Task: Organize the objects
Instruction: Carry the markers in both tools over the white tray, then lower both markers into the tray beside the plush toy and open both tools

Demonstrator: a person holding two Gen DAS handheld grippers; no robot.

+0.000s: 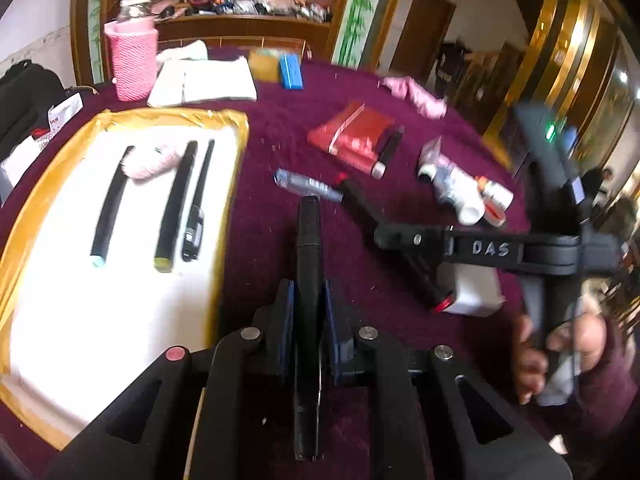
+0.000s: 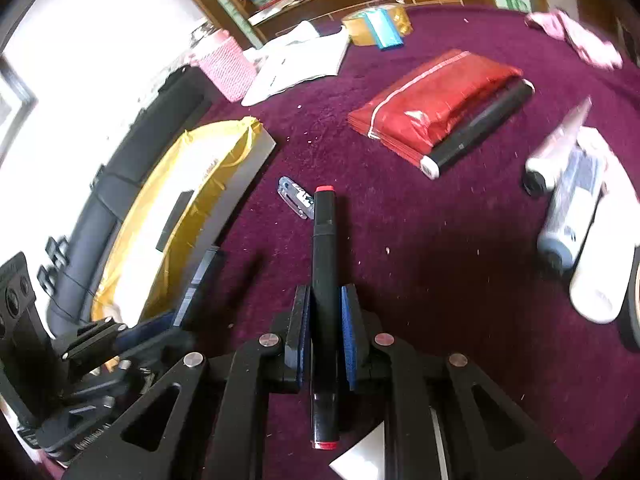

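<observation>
The left hand-held gripper (image 1: 308, 320) is clamping a black pen (image 1: 308, 240) lengthwise along its fingers; the white tray (image 1: 120, 320) is lying just to its left. The right hand-held gripper (image 2: 326, 332) is gripping a red-capped marker (image 2: 325, 248), farther from the tray.

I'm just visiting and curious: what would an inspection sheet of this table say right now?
Surface: round table under maroon cloth, scattered with crumbs.
Job's things: white tray with yellow rim holding three dark pens and a pink fuzzy item; red pouch; white tubes.
Clutter: pink knitted cup sleeve, papers, blue box.
Grippers: left tool shut on a black pen; right tool shut on a red-capped marker.
Cables: nothing seen.
Surroundings: wooden shelf crowded with items.
</observation>
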